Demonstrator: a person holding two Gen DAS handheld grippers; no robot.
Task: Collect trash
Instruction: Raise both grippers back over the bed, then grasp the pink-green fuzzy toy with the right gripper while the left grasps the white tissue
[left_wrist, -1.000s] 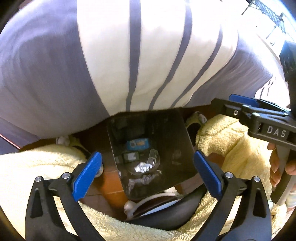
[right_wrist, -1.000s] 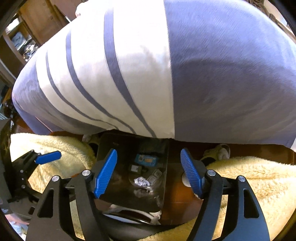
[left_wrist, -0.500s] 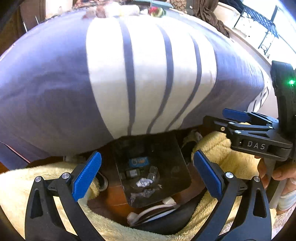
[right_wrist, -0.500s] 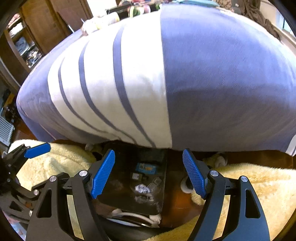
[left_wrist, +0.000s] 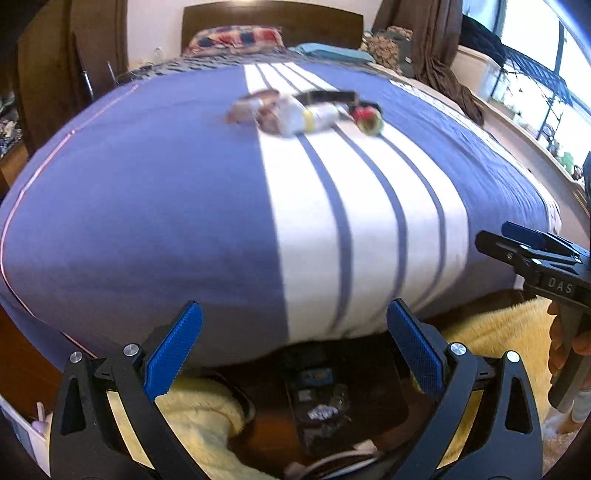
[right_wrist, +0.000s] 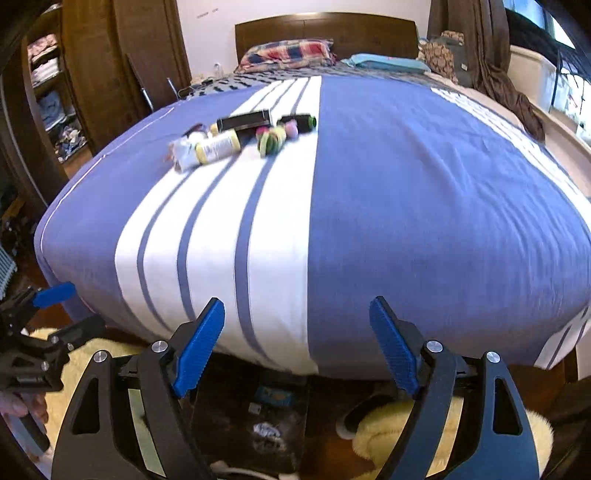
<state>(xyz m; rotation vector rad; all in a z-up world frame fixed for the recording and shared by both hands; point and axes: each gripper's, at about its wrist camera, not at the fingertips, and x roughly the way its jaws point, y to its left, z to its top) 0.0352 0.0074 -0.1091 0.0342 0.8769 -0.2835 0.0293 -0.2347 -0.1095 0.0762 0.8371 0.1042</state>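
Both grippers, left gripper (left_wrist: 295, 350) and right gripper (right_wrist: 297, 347), hang with fingers spread wide and empty, the right having just been opening. The trash cluster (right_wrist: 236, 140) lies far on the bed (right_wrist: 406, 206), on its white stripes. The yellow bottle (right_wrist: 218, 147) lies flat, long axis running left-near to right-far; approach across that axis, fingers straddling its width.
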